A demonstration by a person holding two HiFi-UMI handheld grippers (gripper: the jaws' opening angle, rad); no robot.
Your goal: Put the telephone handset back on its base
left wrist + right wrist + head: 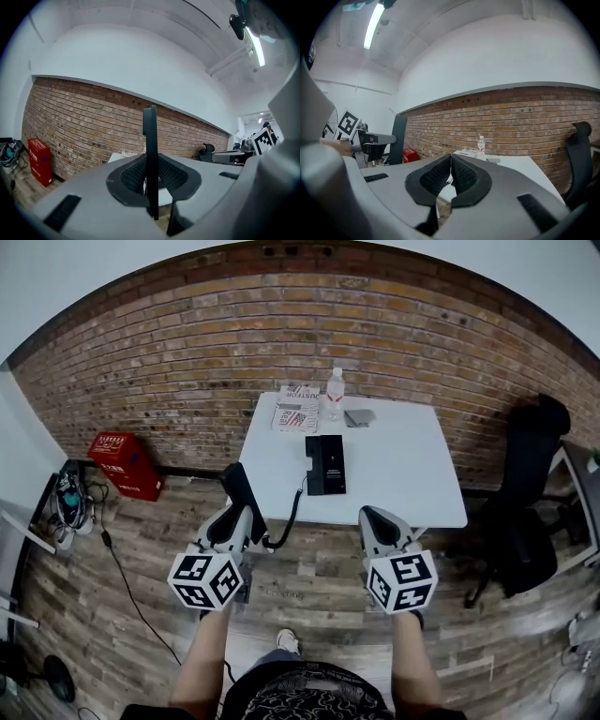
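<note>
The left tongs (246,514) (151,176) are clamped narrow on the black telephone handset (240,488) (150,140), which stands upright, edge-on, between the pads. In the head view the handset hangs in the air off the desk's (403,465) near left corner, at about 7 o'clock from the base (325,465). A coiled cord (289,517) runs from it up to the base's left side. The base lies flat near the middle of the desk, well apart from the handset. The right tongs (375,517) (451,161) are pressed together with nothing between them, at about 5 o'clock from the base. At 12 o'clock from the base, along the desk's far edge, stand a water bottle (335,393) and a stack of booklets (296,413).
</note>
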